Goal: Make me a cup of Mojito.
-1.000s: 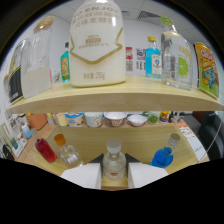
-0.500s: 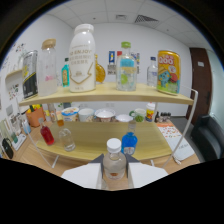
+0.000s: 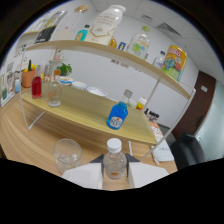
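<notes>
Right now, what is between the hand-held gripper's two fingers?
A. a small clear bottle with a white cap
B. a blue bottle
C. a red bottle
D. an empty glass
A: the small clear bottle with its white cap sits between the fingers of the hand-held gripper; the empty glass stands beside it.

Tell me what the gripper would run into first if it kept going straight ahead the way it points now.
The gripper is shut on the small clear bottle, so that leads. Straight ahead lies bare wooden tabletop, then probably the lower shelf near the blue bottle; depth is unclear. The empty glass sits just beside the line.
</notes>
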The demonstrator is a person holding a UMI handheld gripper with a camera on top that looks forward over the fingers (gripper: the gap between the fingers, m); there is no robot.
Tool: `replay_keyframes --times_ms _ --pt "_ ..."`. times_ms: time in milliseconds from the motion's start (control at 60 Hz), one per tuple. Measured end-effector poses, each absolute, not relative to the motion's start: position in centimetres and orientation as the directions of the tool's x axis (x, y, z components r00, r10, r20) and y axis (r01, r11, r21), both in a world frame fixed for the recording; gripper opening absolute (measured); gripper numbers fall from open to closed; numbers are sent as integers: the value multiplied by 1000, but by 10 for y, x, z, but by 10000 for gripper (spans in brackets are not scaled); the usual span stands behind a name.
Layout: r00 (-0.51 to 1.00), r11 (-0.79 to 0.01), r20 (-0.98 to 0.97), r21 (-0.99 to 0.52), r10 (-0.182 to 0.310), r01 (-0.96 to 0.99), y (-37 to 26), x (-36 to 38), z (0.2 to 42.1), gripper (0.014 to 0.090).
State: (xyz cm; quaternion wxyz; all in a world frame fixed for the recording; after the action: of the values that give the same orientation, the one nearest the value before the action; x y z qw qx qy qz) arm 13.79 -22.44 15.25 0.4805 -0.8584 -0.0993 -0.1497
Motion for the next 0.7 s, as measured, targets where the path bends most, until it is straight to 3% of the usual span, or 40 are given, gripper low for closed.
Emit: replay_keyframes --times_ms 167,350,550,700 --pt "723 -443 683 -620 101 648 -210 139 184 341" --pt "286 -311 943 -224 171 924 -197 128 207 338" --pt "-178 -217 956 230 233 949 -194 113 208 342" --pt "-467 -165 841 519 272 839 -192 108 202 339"
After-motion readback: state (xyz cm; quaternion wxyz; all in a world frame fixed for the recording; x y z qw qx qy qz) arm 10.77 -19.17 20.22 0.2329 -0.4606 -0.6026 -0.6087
